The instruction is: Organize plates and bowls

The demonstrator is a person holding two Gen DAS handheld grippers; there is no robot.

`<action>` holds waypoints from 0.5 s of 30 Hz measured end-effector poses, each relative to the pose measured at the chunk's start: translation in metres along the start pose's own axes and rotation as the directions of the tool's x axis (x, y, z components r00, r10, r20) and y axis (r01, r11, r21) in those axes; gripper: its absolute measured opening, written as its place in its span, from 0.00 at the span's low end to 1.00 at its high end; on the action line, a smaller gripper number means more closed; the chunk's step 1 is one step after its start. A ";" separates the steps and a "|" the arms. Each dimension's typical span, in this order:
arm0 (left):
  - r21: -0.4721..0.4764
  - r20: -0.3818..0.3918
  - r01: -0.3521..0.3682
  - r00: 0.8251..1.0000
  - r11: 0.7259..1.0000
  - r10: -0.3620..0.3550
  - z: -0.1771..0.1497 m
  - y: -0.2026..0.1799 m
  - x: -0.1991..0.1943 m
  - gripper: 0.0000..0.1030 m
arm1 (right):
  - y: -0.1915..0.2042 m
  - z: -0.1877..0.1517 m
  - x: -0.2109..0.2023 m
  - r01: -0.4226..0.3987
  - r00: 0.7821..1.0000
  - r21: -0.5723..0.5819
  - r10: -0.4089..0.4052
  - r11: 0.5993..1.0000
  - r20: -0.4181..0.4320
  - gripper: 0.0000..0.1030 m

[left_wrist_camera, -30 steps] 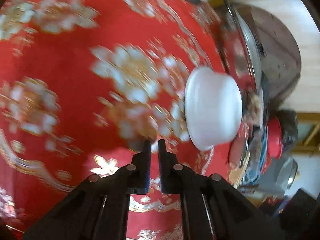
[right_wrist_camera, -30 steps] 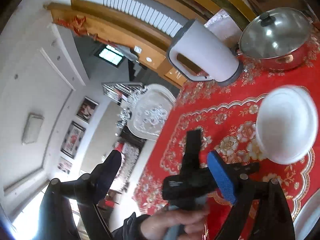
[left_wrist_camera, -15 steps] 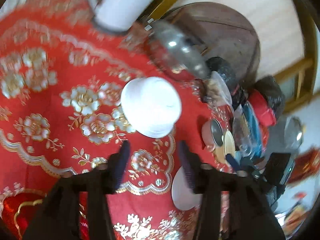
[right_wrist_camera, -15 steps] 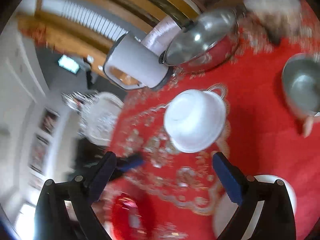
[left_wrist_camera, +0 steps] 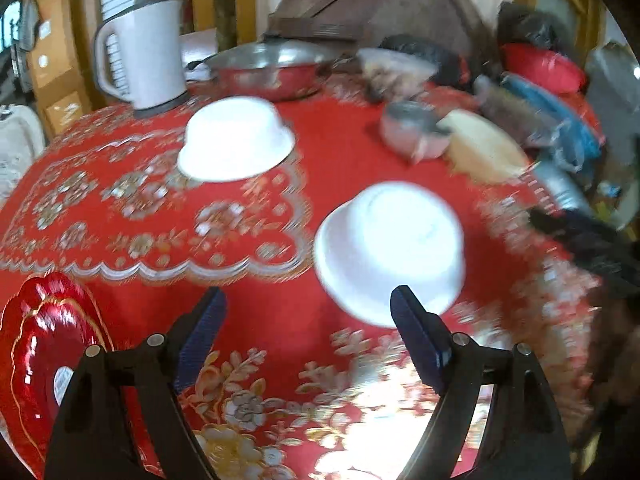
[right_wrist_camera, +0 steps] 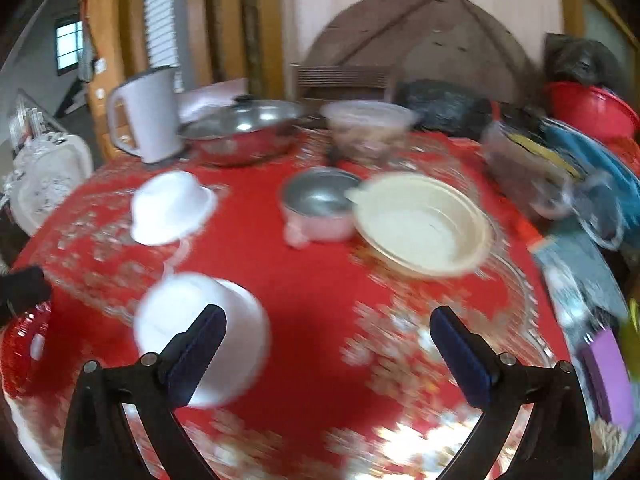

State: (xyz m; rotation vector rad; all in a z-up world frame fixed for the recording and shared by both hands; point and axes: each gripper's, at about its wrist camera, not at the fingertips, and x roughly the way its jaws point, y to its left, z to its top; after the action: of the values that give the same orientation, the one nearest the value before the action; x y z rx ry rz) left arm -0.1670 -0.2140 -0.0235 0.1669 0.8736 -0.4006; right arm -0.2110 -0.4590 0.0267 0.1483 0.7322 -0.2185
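Both grippers hang empty over the red worktop (left_wrist_camera: 352, 140), between pickups. The left gripper (left_wrist_camera: 308, 316) is opening; the right gripper (right_wrist_camera: 328, 328) is opening wide. An overturned white bowl (left_wrist_camera: 390, 248) sits at one o'clock of the left gripper, another white bowl (left_wrist_camera: 236, 138) at eleven. Next probably means straddling the nearer rim.

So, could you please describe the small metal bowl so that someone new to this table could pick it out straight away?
Start at the white kettle at the back of the red tablecloth, then move right past the lidded steel pan. Just in front sits the small metal bowl, touching the wide cream bowl. It is the only upright silver bowl; the two white bowls lie upside down.
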 end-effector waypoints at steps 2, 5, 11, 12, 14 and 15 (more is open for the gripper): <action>-0.016 0.001 -0.023 1.000 1.000 0.023 -0.002 0.007 0.004 0.82 | -0.016 -0.010 0.001 -0.003 1.000 0.044 0.004 0.999 -0.010 1.00; -0.020 0.013 -0.066 0.998 0.998 0.066 0.001 0.015 0.007 0.82 | -0.028 -0.018 0.001 0.017 1.000 0.048 -0.016 0.999 -0.005 1.00; -0.010 0.016 -0.091 0.996 0.996 0.091 -0.002 0.019 0.011 0.82 | -0.025 -0.019 0.009 0.041 0.999 0.034 -0.041 0.999 -0.012 1.00; -0.014 0.015 -0.089 0.996 0.996 0.090 -0.003 0.020 0.012 0.82 | -0.022 -0.017 0.009 0.033 0.999 0.029 -0.033 0.999 -0.014 1.00; -0.011 0.018 -0.095 0.995 0.995 0.095 -0.004 0.021 0.013 0.82 | -0.009 -0.010 0.007 0.030 1.000 -0.007 -0.030 1.000 -0.009 1.00; -0.010 0.015 -0.091 0.996 0.996 0.091 -0.005 0.021 0.014 0.82 | -0.004 -0.006 0.006 0.026 1.000 -0.023 -0.026 0.999 -0.005 1.00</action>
State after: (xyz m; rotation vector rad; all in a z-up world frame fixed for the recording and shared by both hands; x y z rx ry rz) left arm -0.1533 -0.1969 -0.0379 0.1939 0.8489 -0.3122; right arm -0.2116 -0.4623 0.0183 0.1174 0.7421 -0.2341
